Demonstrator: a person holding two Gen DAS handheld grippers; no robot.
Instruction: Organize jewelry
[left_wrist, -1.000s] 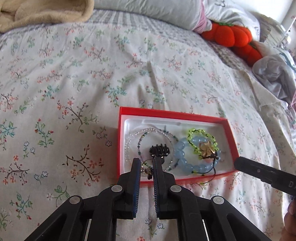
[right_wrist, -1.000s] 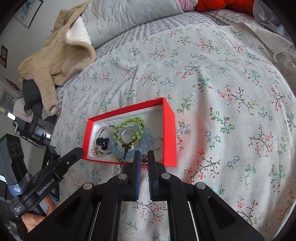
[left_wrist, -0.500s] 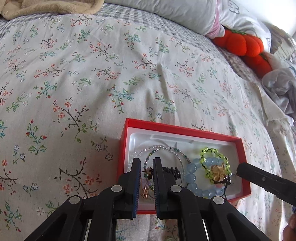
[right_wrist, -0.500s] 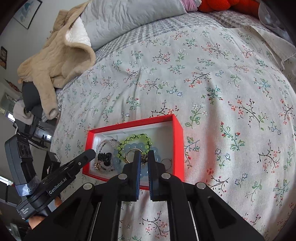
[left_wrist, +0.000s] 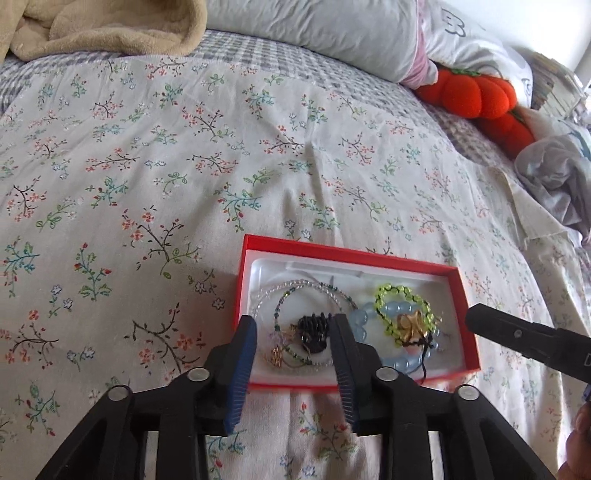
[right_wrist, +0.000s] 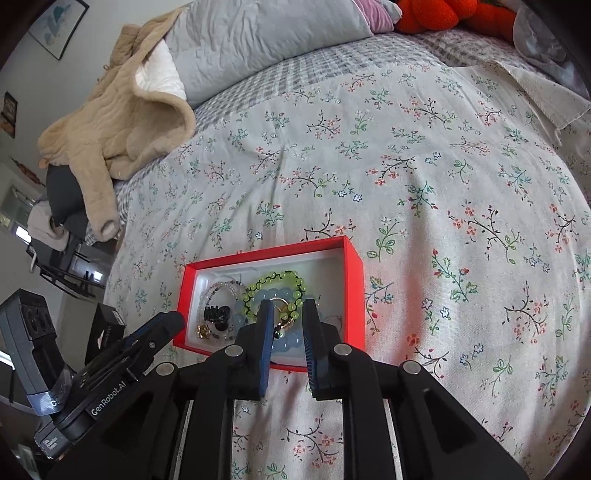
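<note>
Both grippers' jaws newly parted over the red box (left_wrist: 354, 258), nothing gripped.

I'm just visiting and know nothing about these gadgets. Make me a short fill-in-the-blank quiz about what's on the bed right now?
1. The jewelry lies in a shallow box whose walls are coloured ____.
2. The bracelet of yellow-green beads lies on top of a bracelet whose beads are pale ____.
3. The left gripper has just been opening, and its jaws now grip ____.
4. The round plush toy near the pillow is coloured ____.

Missing words: red; blue; nothing; orange
</note>
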